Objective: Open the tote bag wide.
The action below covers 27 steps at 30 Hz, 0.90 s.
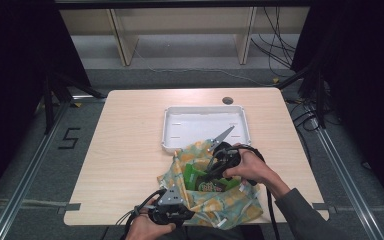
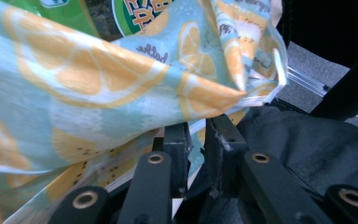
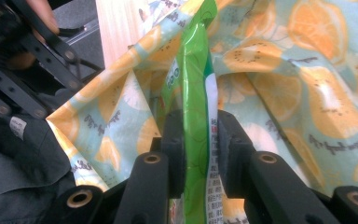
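Observation:
A cloth bag (image 1: 230, 202) printed with orange slices lies open at the table's front edge. My left gripper (image 1: 179, 194) is at the bag's near left side. In the left gripper view the left gripper (image 2: 196, 135) is shut on the bag's (image 2: 98, 79) hem. My right gripper (image 1: 211, 172), held from the right, reaches down into the bag's mouth. In the right gripper view the right gripper (image 3: 196, 140) is shut on a green snack packet (image 3: 195, 70) standing on edge inside the bag (image 3: 307, 93). More green packaging (image 1: 195, 176) shows in the opening.
A white tray (image 1: 172, 131) sits just behind the bag at mid table. A round cable hole (image 1: 227, 100) is near the far edge. Bare wood (image 1: 125, 150) spreads to the left. A dark sleeve (image 2: 307, 149) lies close under the left gripper.

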Available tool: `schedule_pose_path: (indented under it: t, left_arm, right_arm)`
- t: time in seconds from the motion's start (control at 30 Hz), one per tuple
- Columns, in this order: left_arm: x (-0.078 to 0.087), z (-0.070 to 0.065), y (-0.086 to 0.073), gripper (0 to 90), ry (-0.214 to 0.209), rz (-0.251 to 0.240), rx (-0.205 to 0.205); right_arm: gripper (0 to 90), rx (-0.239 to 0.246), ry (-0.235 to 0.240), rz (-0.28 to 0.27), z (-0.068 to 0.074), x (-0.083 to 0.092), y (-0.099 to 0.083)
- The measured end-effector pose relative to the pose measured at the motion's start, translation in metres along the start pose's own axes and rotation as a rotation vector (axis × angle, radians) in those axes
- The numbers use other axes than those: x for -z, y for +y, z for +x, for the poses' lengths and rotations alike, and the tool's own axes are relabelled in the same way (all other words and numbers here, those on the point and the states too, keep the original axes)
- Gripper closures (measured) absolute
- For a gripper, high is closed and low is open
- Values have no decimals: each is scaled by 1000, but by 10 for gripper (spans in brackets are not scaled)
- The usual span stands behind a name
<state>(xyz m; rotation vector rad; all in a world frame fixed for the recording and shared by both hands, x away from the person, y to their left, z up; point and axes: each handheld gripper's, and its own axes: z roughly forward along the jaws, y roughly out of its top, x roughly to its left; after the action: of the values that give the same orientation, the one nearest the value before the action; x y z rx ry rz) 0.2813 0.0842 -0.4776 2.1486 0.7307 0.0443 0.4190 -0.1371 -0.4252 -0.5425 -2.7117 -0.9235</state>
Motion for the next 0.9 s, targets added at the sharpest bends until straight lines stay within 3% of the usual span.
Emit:
schedule_pose_path:
  t: [0.03, 0.07, 0.13, 0.17, 0.2, 0.23, 0.43, 0.53, 0.57, 0.6, 0.63, 0.73, 0.77, 0.9]
  left_arm:
    - [3, 1, 1, 776, 8, -6, -29]
    - [5, 0, 0, 772, 13, -9, -4]
    - [10, -1, -1, 759, 23, -24, -2]
    - [14, 2, -1, 754, 27, -22, -34]
    - [14, 2, -1, 751, 27, -22, -34]
    - [16, 0, -2, 747, 28, -25, -4]
    - [26, 5, -6, 692, 55, -27, -4]
    - [32, 8, -7, 640, 70, -13, -23]
    - [37, 10, -10, 622, 70, -1, -7]
    - [40, 13, -10, 608, 81, 7, -22]
    - [40, 11, -12, 597, 76, -17, 13]
    - [44, 14, -13, 552, 75, 3, -2]
    - [45, 14, -15, 543, 77, 4, 18]
    - [48, 15, -17, 522, 82, 15, 9]
  right_arm:
    - [760, 0, 0, 0, 0, 0, 0]
    - [760, -12, -9, 5, 0, 2, 0]
    - [760, -19, -22, -1, -1, 6, -1]
    - [760, -5, -17, -23, -3, 9, -1]
    - [760, -5, -17, -23, -3, 9, -1]
    - [760, 1, -42, -40, -4, 13, -2]
    - [760, -13, -66, -72, -3, 24, -1]
    - [760, -5, -77, -96, -3, 29, -1]
    - [760, -12, -97, -114, -3, 34, -1]
    - [761, 2, -101, -127, -4, 36, 0]
    - [761, 3, -102, -138, -5, 37, 0]
    - [761, -19, -122, -154, -4, 42, 0]
    - [761, -13, -129, -187, -6, 44, 0]
    - [761, -11, -156, -240, -7, 47, 3]
